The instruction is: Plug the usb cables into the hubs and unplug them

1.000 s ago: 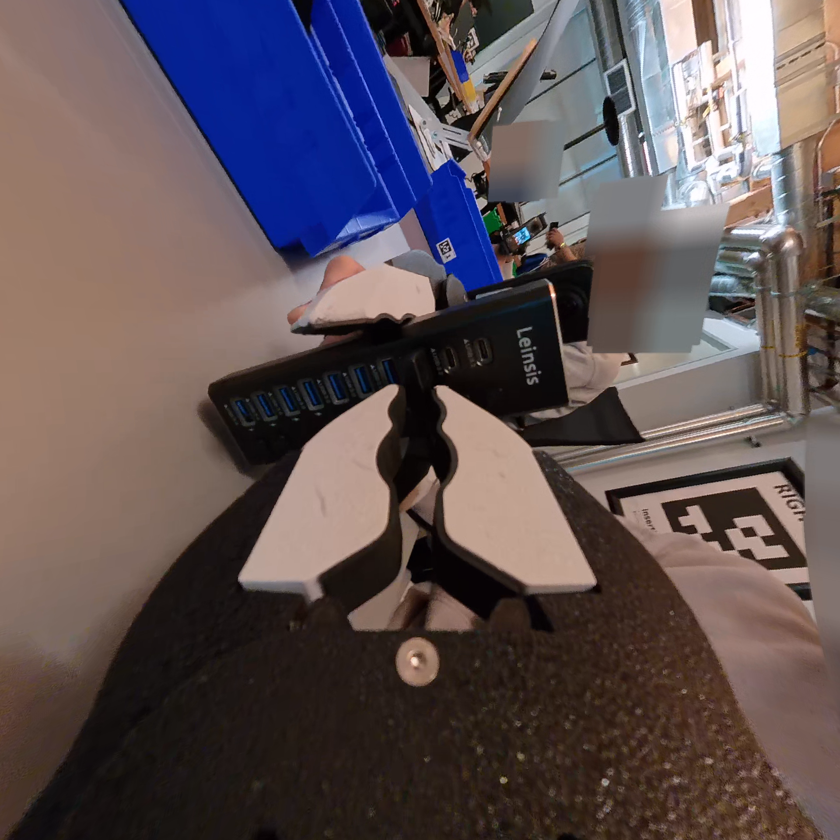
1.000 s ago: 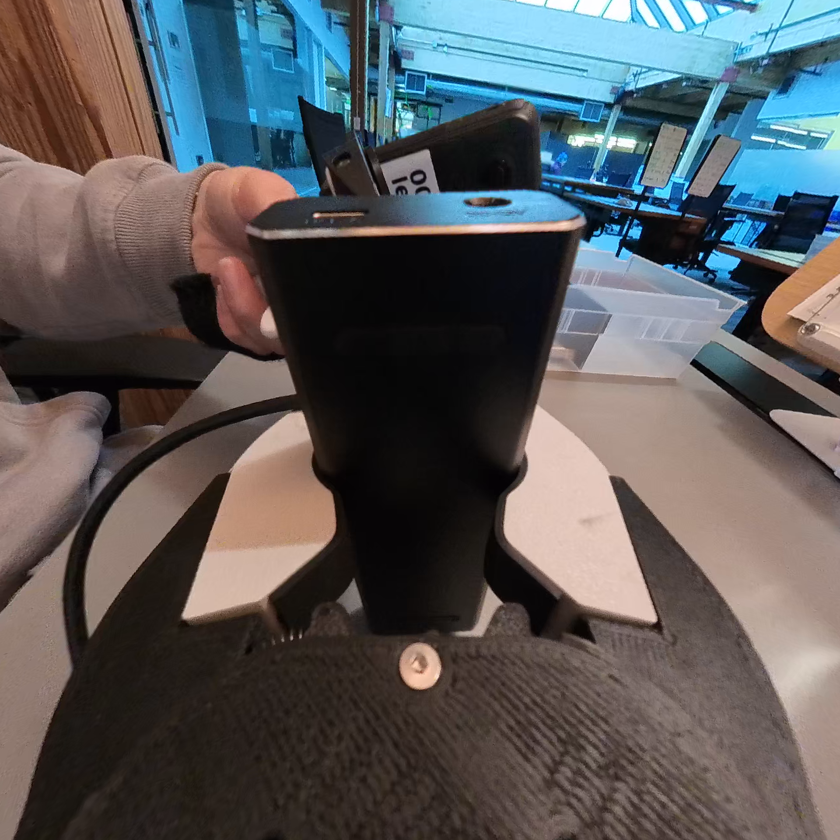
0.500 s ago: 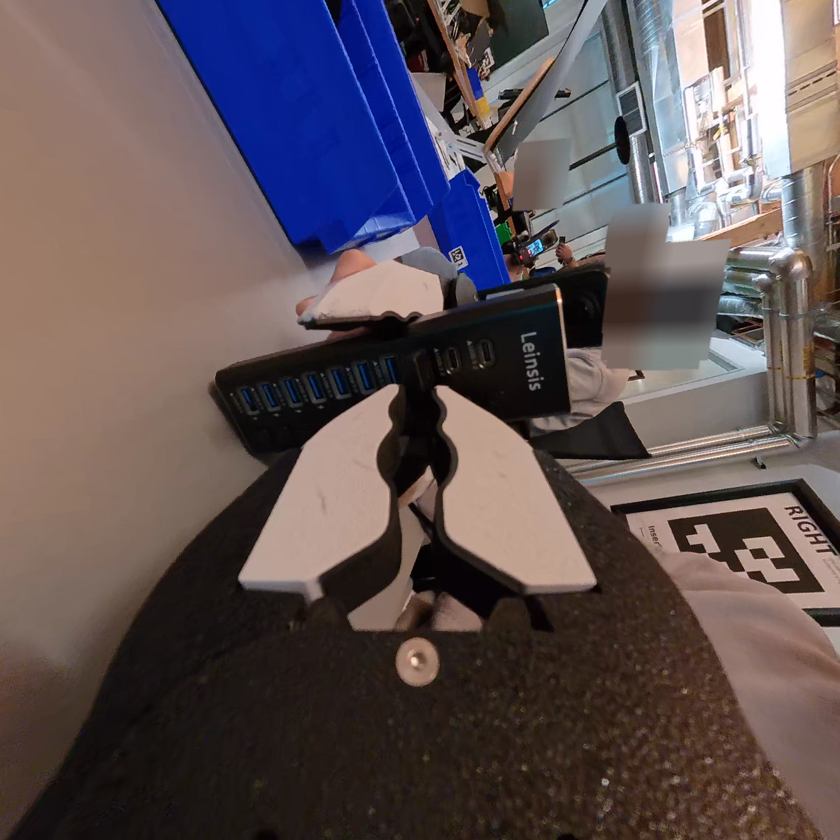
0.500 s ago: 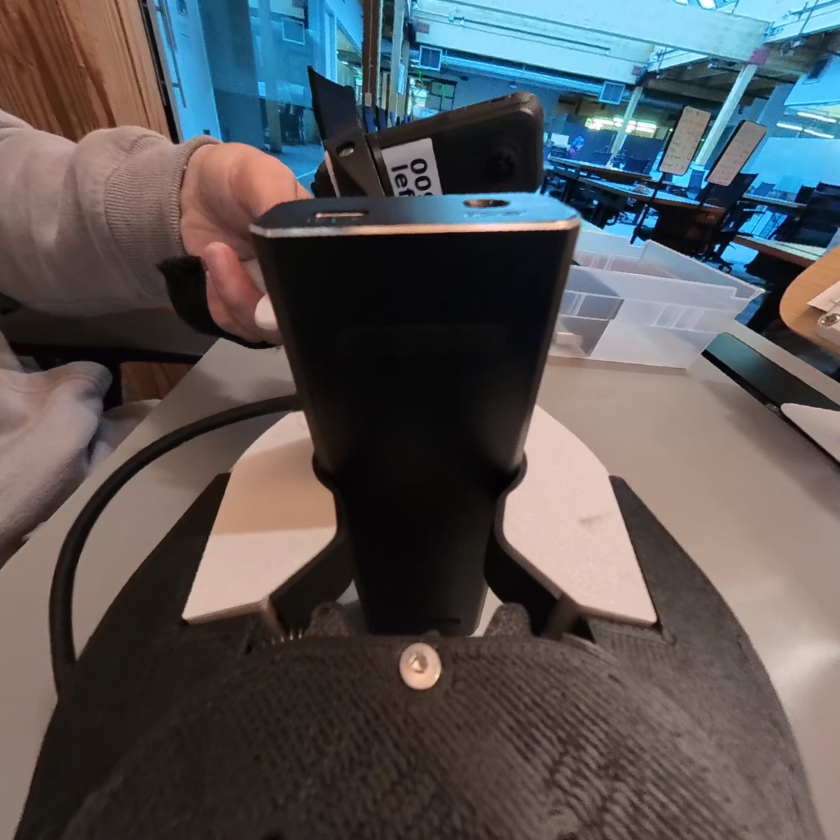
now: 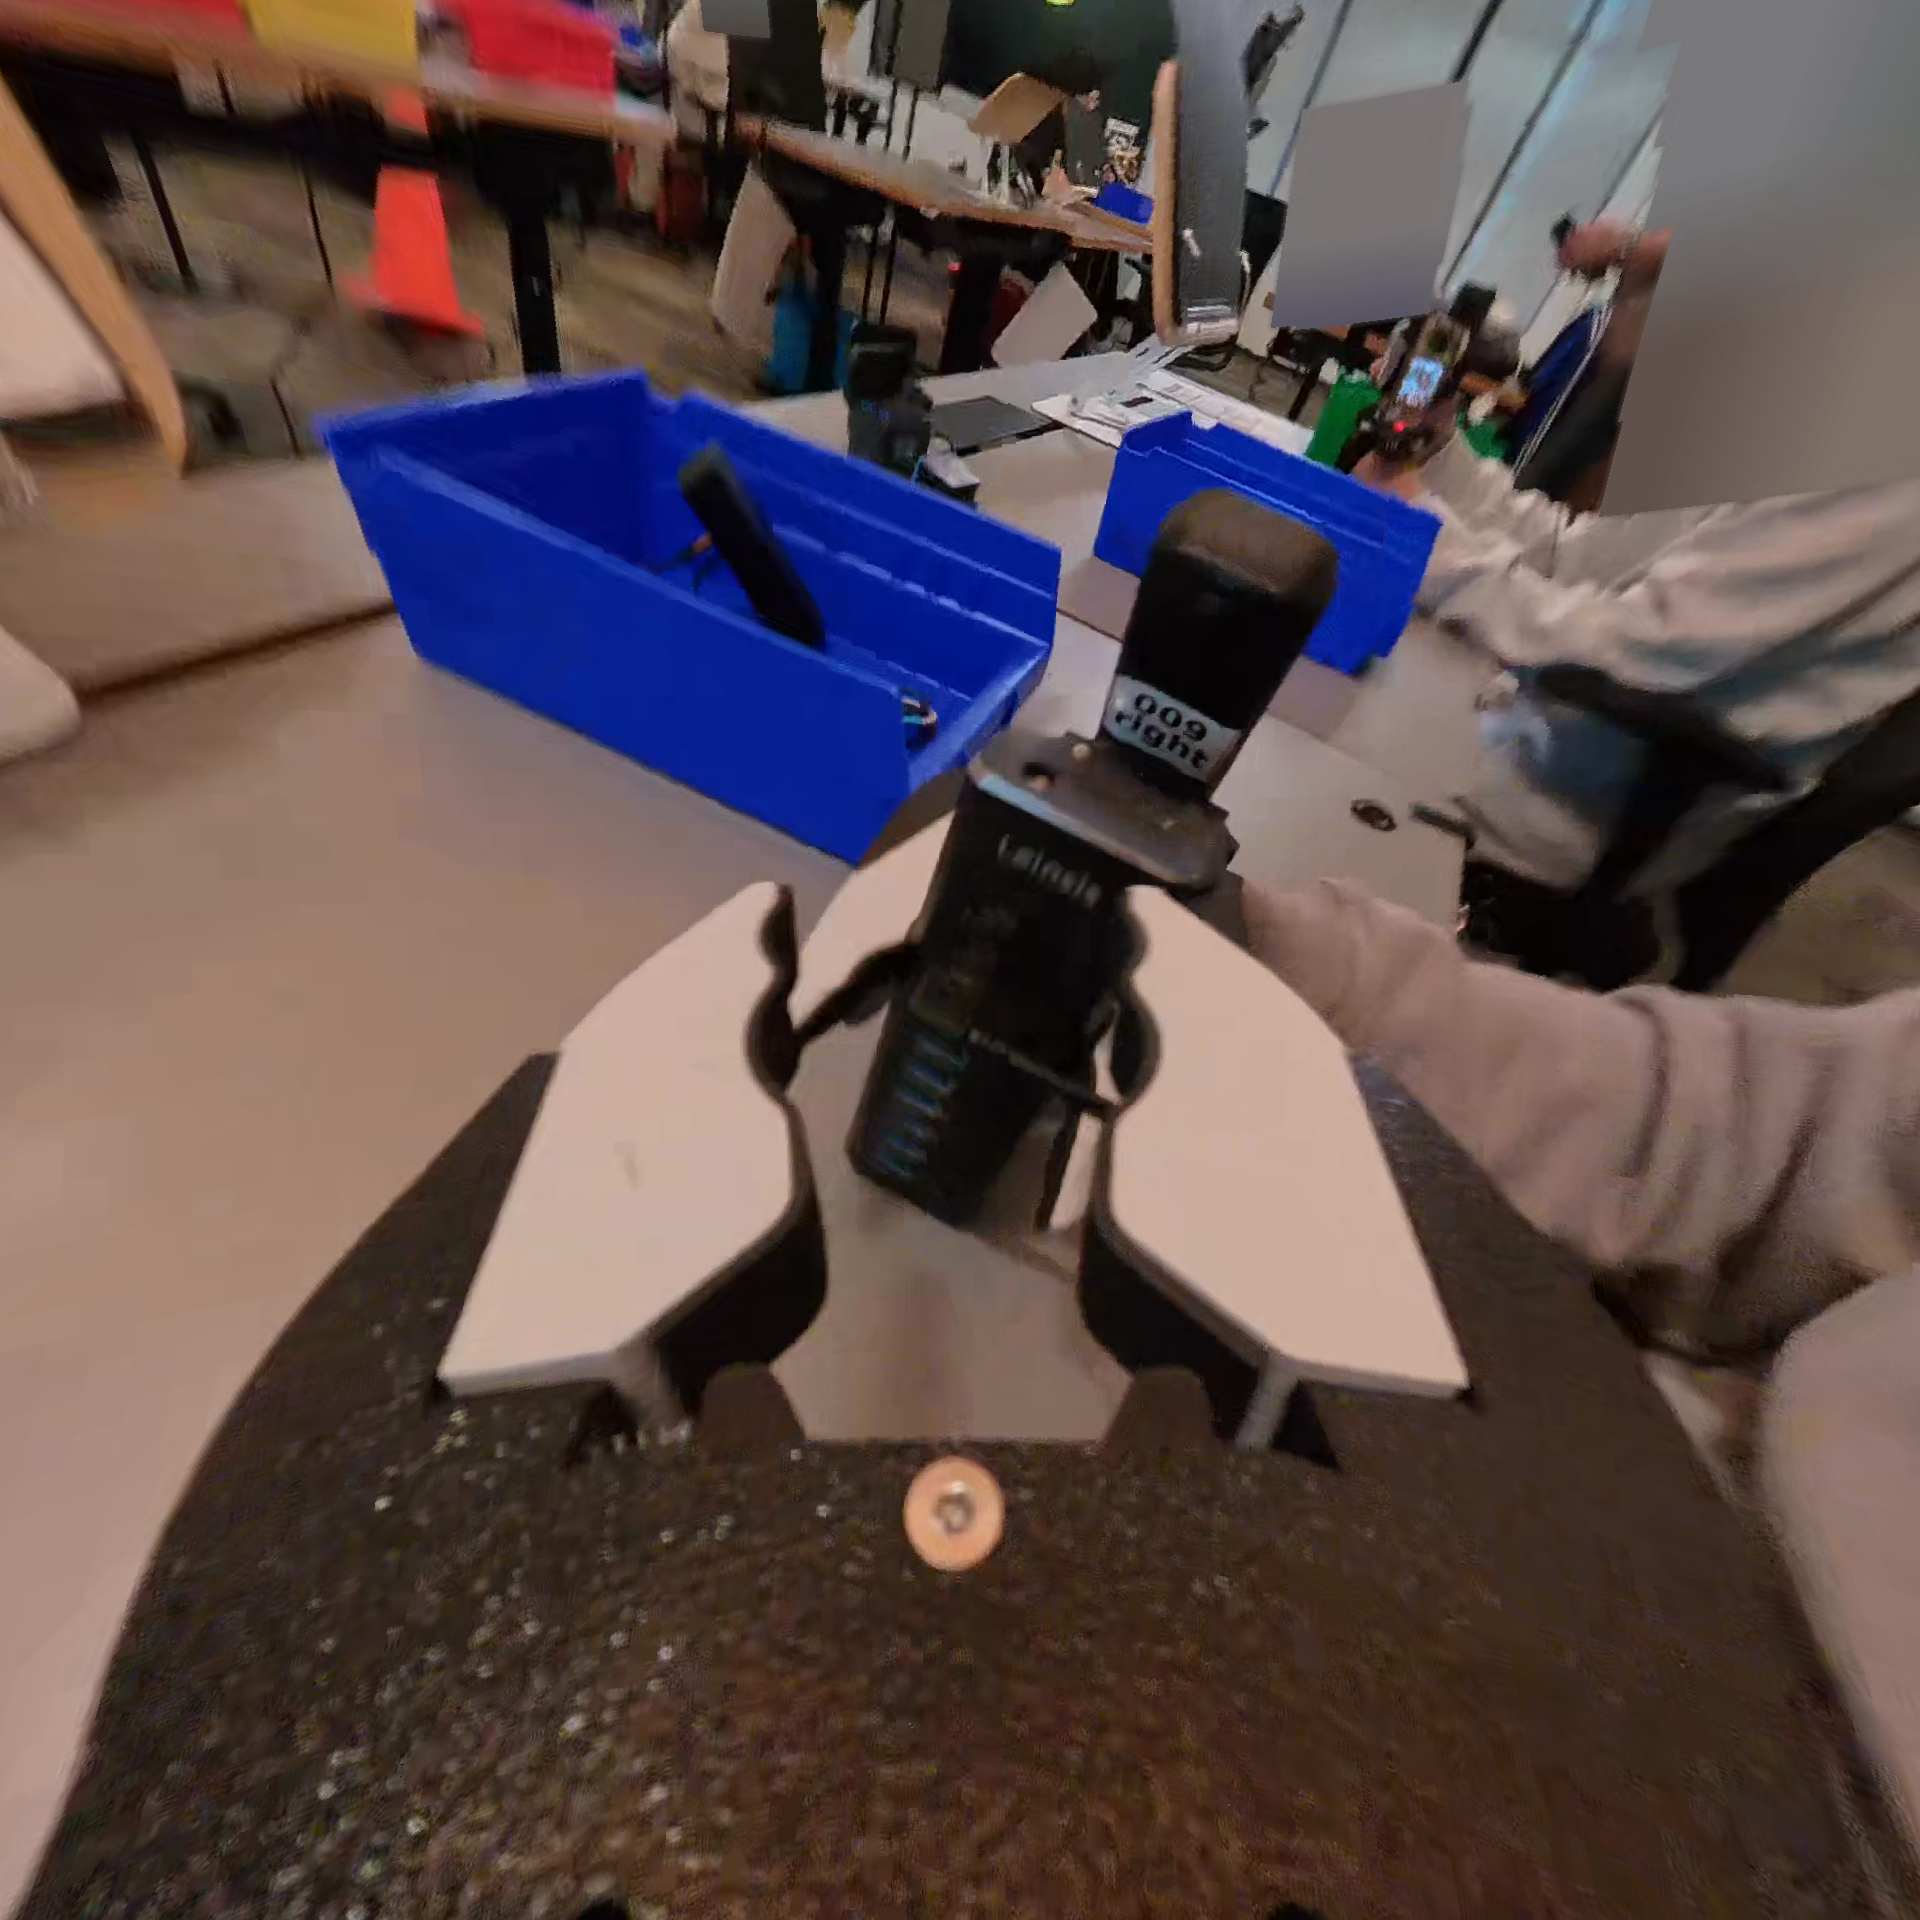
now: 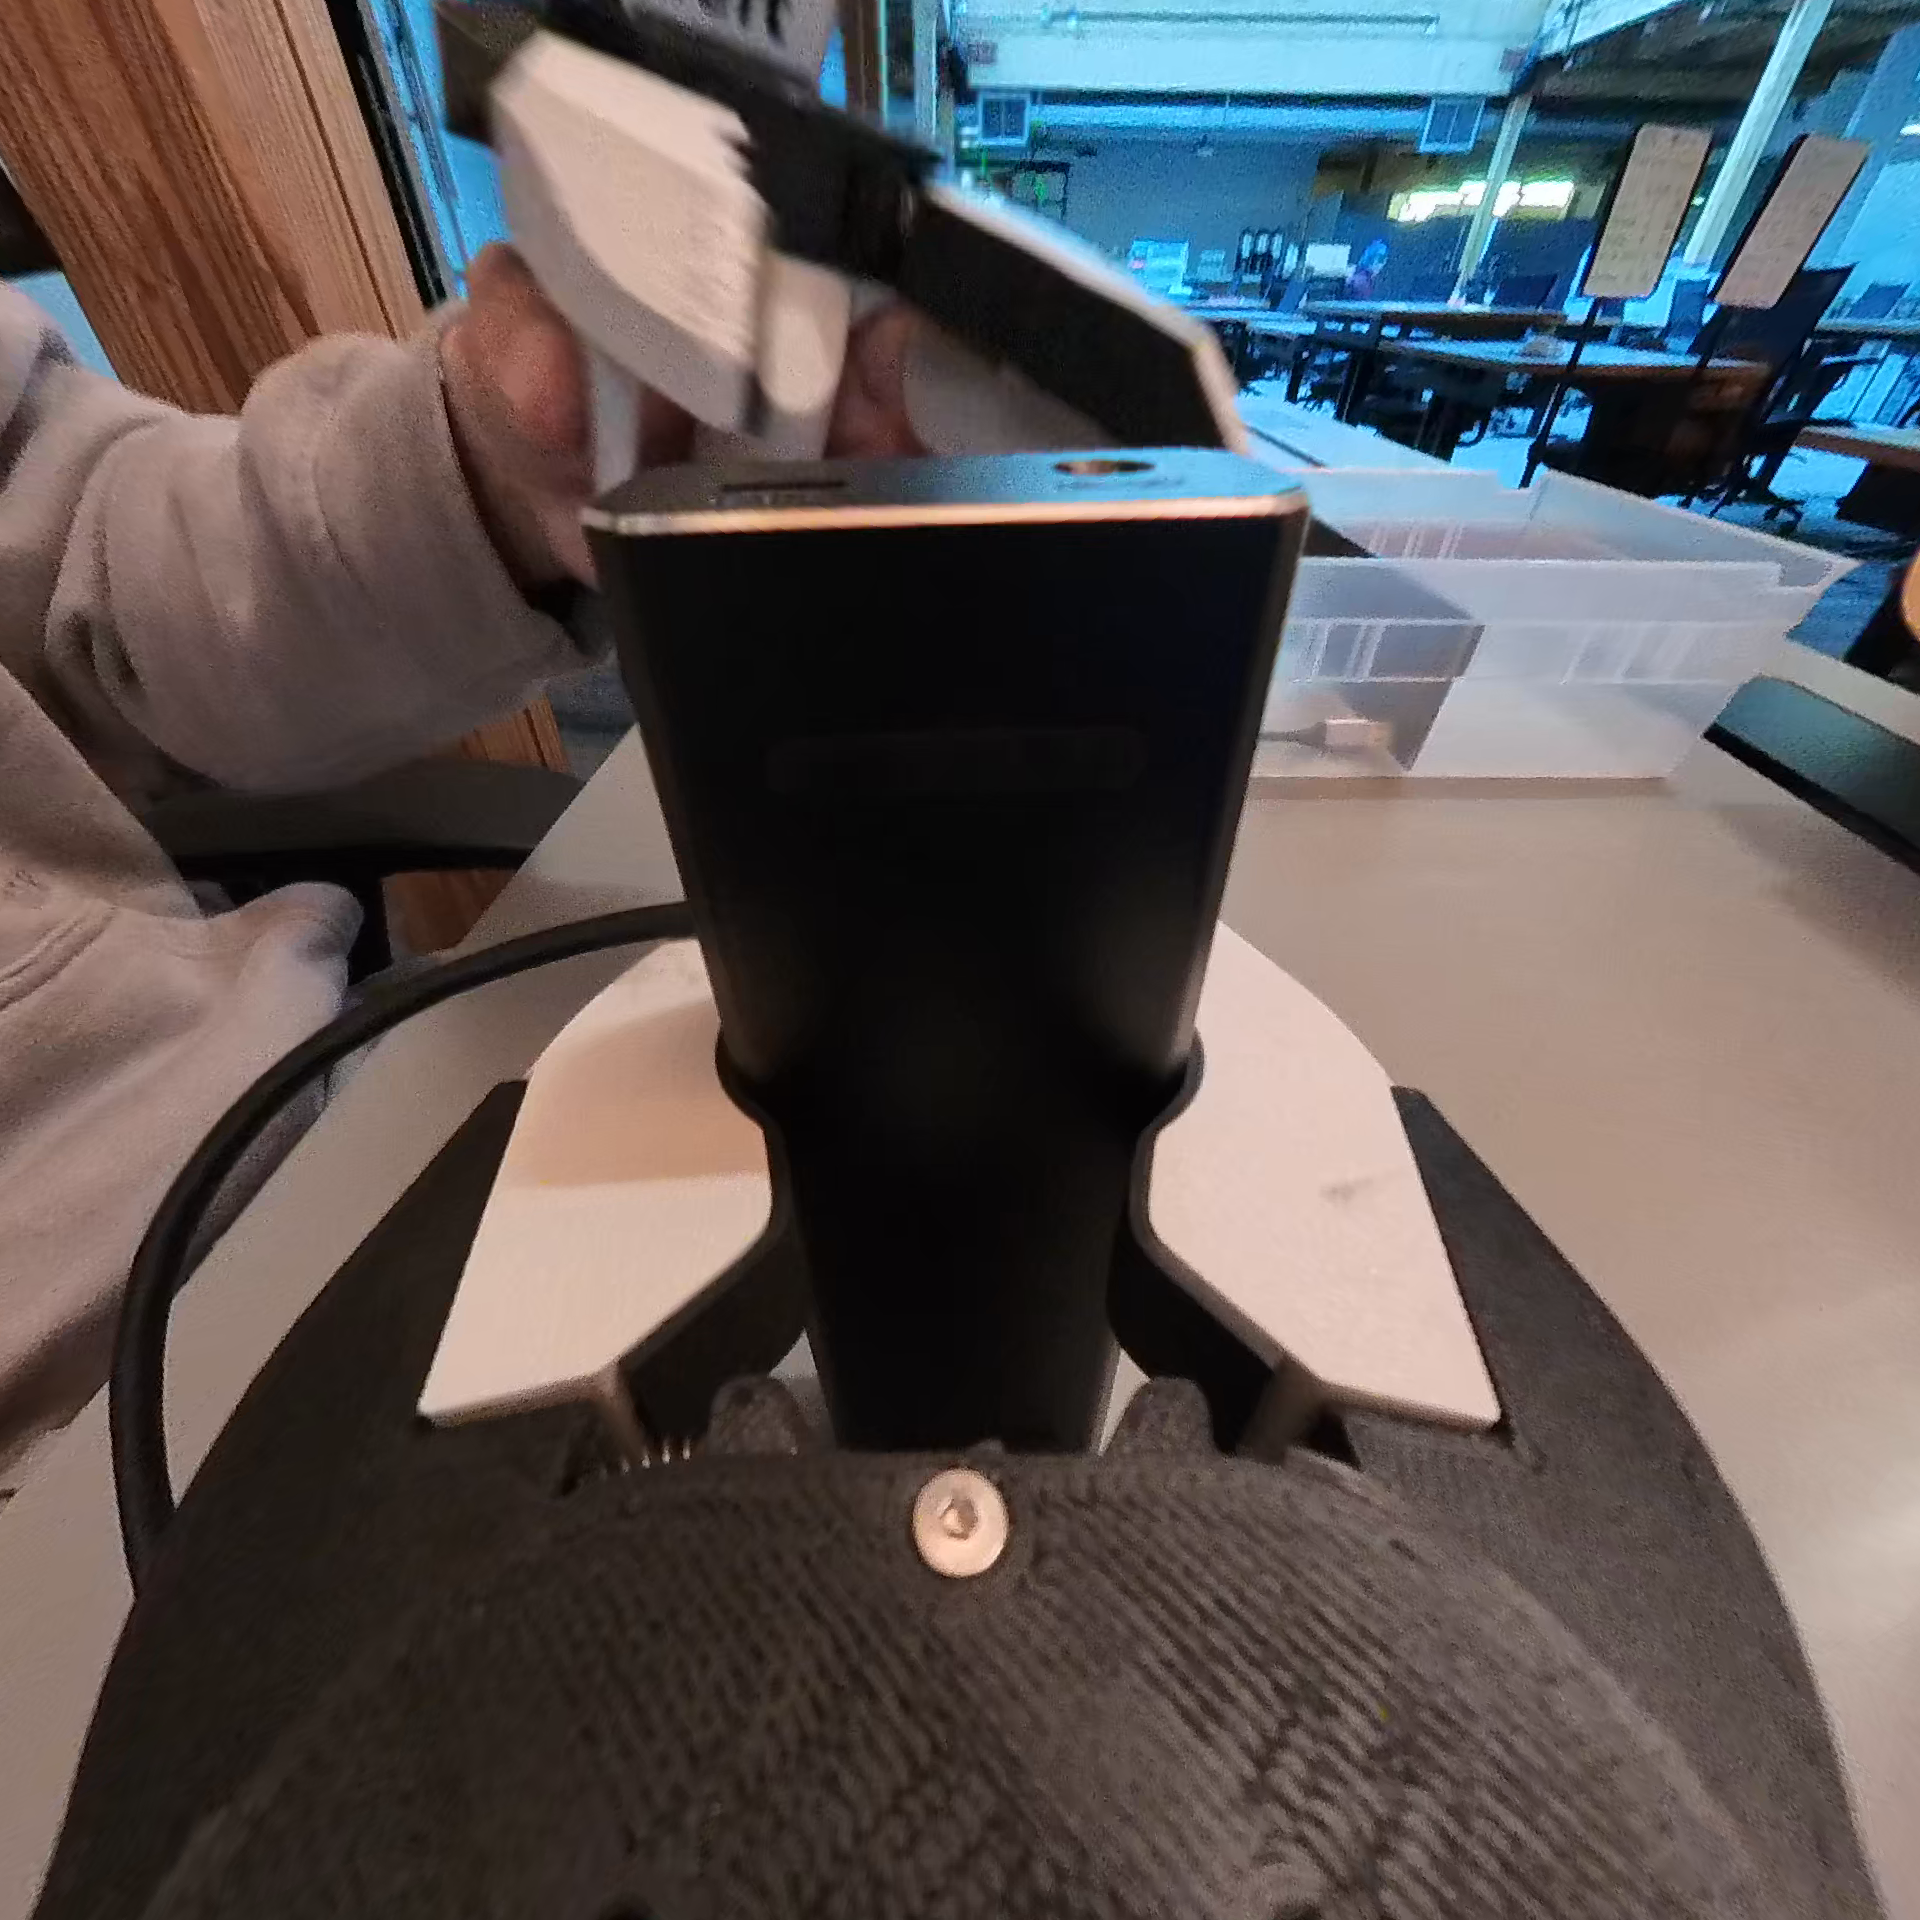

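Note:
A black USB hub (image 6: 935, 779) stands upright in my right gripper (image 6: 956, 1049), which is shut on its lower body. In the left wrist view the hub (image 5: 977, 1039) shows its row of blue ports. A short black cable end (image 5: 842, 1003) sticks out of the port side toward my left finger. My left gripper (image 5: 956, 914) is open, with its jaws wide apart on either side of the hub. One of its fingers (image 6: 634, 239) shows blurred above the hub's top. A black cable (image 6: 239, 1122) loops on the table at the left.
Two blue bins (image 5: 675, 623) (image 5: 1268, 520) stand on the table beyond the hub; the nearer one holds a black device (image 5: 748, 561). A clear plastic organizer (image 6: 1538, 644) sits at the back right. A grey sleeve (image 5: 1507, 1122) reaches in from the right. A wooden post (image 6: 208, 187) is at the left.
My left gripper has opened and let go of the cable plug it held at the hub's ports. It has also swung round to a new angle. The right gripper keeps the hub still.

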Tool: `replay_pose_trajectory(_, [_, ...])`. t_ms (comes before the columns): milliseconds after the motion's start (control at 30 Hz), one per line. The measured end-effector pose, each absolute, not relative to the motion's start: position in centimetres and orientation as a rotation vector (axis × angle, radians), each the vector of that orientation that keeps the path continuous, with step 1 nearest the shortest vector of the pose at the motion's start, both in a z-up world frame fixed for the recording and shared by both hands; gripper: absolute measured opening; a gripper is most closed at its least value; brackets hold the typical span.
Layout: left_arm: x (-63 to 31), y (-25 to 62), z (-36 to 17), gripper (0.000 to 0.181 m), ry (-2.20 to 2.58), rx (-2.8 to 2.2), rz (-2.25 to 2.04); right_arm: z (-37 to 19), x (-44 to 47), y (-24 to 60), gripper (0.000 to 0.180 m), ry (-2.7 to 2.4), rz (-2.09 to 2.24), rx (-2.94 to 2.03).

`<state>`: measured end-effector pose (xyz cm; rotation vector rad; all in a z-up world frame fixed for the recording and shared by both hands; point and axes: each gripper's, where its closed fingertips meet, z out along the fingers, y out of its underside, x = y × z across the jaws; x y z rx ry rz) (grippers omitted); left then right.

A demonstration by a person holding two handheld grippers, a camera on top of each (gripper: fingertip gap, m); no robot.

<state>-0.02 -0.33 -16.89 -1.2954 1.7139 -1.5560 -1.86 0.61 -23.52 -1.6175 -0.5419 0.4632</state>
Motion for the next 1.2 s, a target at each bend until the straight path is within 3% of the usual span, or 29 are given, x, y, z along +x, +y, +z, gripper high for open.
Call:
replay_pose_trajectory(133, [0.4,-3.1,-17.5,0.085,1.958,-1.134,-1.403,-23.8,-3.2,0.9,0.073,-0.573,0.495,-1.634])
replay_pose_trajectory(300, [0.9,-4.5,-18.5,0.061,2.063,-1.027,-1.289,-23.7,-3.6,0.6,0.073,-0.595,0.503,-1.626])
replay_pose_trajectory(500, [1.2,-4.5,-17.5,0.060,2.040,-0.925,-1.311,-22.4,-3.3,1.1,0.075,-0.508,0.512,-1.563])
replay_pose_trajectory(700, [0.9,-5.5,-16.0,0.061,2.031,-0.768,-1.344,-21.4,-3.6,1.2,0.090,-0.472,0.536,-1.525])
replay_pose_trajectory(900, [0.9,-5.0,-15.9,0.061,2.026,-0.786,-1.384,-21.7,-3.4,1.2,0.079,-0.507,0.479,-1.574])
replay_pose_trajectory(1067, [1.0,-5.1,-15.3,0.061,1.994,-0.860,-1.389,-21.0,-3.1,0.8,0.083,-0.496,0.474,-1.551])
replay_pose_trajectory(1200, [-0.2,-4.4,-11.9,0.073,1.865,-0.897,-1.586,-19.3,-1.0,0.1,0.078,-0.402,0.477,-1.487])
